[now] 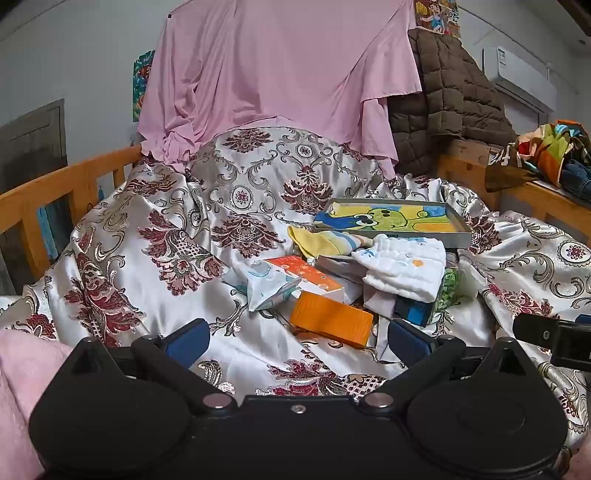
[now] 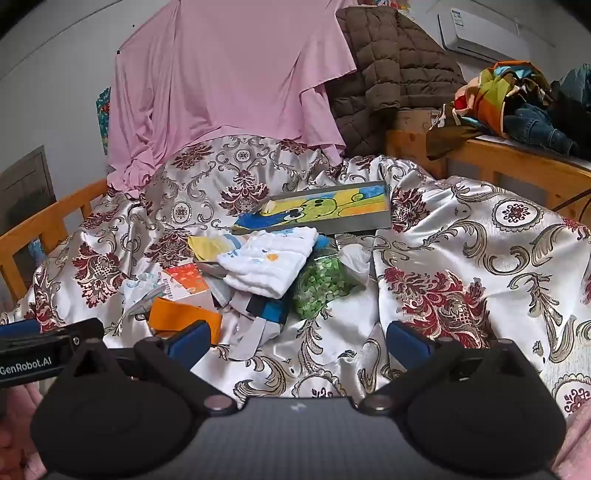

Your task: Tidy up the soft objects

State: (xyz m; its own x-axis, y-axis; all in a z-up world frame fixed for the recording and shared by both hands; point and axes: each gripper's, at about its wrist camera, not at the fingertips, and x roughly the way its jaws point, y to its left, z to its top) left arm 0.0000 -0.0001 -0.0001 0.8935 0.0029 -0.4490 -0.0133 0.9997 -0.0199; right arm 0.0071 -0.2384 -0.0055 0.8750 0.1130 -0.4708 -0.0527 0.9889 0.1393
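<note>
Left wrist view: left gripper (image 1: 295, 341) spread wide, holding nothing, above the patterned bedspread (image 1: 147, 258).
White folded cloth (image 1: 404, 267): atop the clutter pile, just behind the orange block (image 1: 330, 321) (near the frog picture box (image 1: 391, 219)).
Right wrist view: right gripper (image 2: 297, 341) gaping, empty; cloth (image 2: 269, 264) beside the green bag (image 2: 321, 284).

We see a bed with a wooden rail (image 1: 55, 192) under pale grey walls (image 1: 92, 44). An air conditioner (image 2: 476, 33) hangs high at the right, and a wooden shelf (image 2: 517, 162) runs along the bed's right edge.
</note>
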